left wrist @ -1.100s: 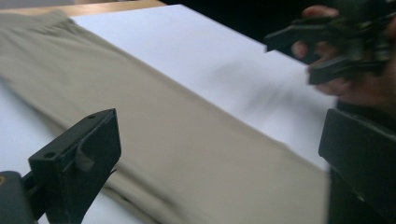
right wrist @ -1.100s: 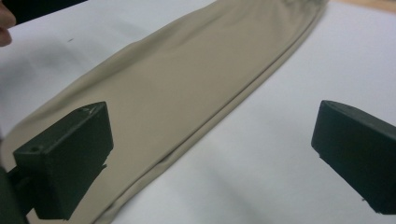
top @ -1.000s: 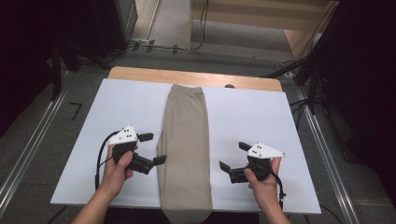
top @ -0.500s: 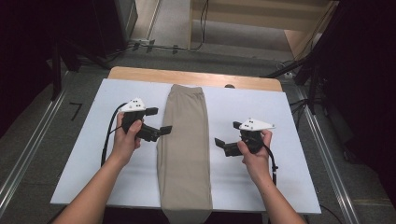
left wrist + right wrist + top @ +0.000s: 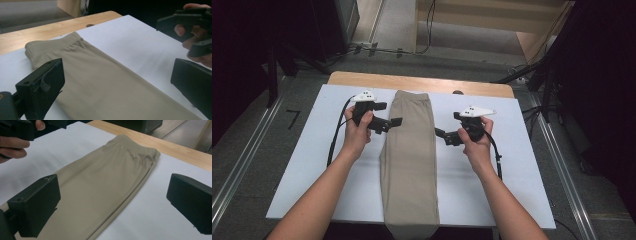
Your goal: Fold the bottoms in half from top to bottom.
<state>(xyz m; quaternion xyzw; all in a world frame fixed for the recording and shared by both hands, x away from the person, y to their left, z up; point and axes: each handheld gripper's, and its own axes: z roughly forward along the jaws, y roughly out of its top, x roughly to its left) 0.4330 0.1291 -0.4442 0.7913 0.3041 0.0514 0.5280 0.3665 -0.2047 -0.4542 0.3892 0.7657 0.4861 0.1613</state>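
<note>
Left gripper: the left gripper (image 5: 396,122) has slid up the table in the last second, from low beside the cloth to near its top; jaws spread wide, nothing between them.
Right gripper: the right gripper (image 5: 440,134) has travelled the same way up the other side; jaws also gaping, holding nothing.
Gap to cloth: both sets of jaw tips point inward at the trousers (image 5: 409,160), the left tip at the cloth's edge, the right just short of it.
Trousers: beige, folded lengthwise into one long strip, lying down the middle of the white board (image 5: 522,170), lower end hanging off the near edge.
Waistband: the elastic waistband (image 5: 53,42) sits at the far end, close to the bare wood of the table (image 5: 422,82); in the right gripper view it lies ahead of the open jaws.
What it means: I'd say both hands are lining up to pinch the top corners, probably to fold the strip over.
Not yet done: no grip taken, cloth lies flat and undisturbed.
</note>
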